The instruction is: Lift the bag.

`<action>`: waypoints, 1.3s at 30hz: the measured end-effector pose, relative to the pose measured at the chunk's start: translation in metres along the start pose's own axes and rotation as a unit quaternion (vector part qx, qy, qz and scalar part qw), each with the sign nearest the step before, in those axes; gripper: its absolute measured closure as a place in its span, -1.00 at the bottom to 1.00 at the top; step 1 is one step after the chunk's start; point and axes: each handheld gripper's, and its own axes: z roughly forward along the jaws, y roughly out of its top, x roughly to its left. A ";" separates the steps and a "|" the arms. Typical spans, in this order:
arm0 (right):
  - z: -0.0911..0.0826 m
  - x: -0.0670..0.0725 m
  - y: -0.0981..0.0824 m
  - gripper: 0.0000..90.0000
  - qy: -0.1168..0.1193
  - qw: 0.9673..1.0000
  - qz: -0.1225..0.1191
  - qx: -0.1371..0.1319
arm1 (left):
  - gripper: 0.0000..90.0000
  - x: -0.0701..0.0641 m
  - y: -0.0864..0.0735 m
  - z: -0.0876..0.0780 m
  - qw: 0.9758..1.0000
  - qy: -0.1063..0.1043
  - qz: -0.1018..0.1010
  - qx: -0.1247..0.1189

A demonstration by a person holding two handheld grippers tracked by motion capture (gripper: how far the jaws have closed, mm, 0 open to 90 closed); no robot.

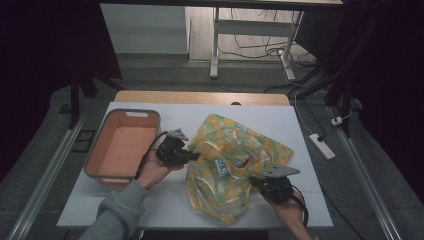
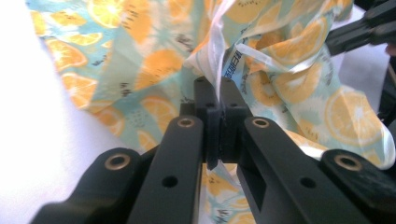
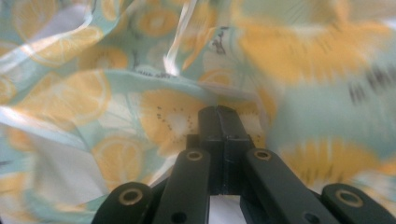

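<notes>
Where the white worktop (image 1: 150,210) runs toward its right edge, a crumpled plastic bag (image 1: 230,165) printed with orange slices on pale green lies spread from the middle almost to the near edge. Its left side is pinched by the left gripper (image 1: 194,156): in the left gripper view the two black jaws meet on a thin fold of the bag (image 2: 299,93) (a strip with small dark lettering rises just above them). The right gripper (image 1: 256,181) meets the bag's near right side; in the right gripper view its jaws are closed together on the bag (image 3: 140,116), whose print is blurred there. A hand (image 1: 152,171) in a grey sleeve holds the left gripper, another hand (image 1: 287,207) the right. Left of the bag, near the worktop's left edge, stands an orange bin (image 1: 100,172) with a grey rim. Past the far edge a wooden strip (image 1: 200,97) shows, and a power strip (image 1: 322,146) lies on the floor to the right.
</notes>
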 end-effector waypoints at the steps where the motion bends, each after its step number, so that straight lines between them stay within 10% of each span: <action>1: -0.008 -0.001 0.001 1.00 -0.004 1.000 0.003 -0.014 | 0.97 0.001 -0.001 -0.003 1.000 -0.003 -0.003 -0.005; 15: -0.087 -0.022 0.029 1.00 -0.060 0.985 0.004 -0.162 | 0.97 0.005 -0.012 -0.086 0.994 -0.035 -0.029 -0.094; 26: -0.137 -0.020 0.081 1.00 -0.056 0.966 -0.020 -0.252 | 0.98 -0.016 -0.007 -0.132 0.989 -0.019 0.002 -0.147; 39: -0.187 -0.030 0.136 1.00 -0.052 0.936 -0.019 -0.348 | 0.98 -0.020 0.032 -0.189 0.972 -0.009 0.017 -0.235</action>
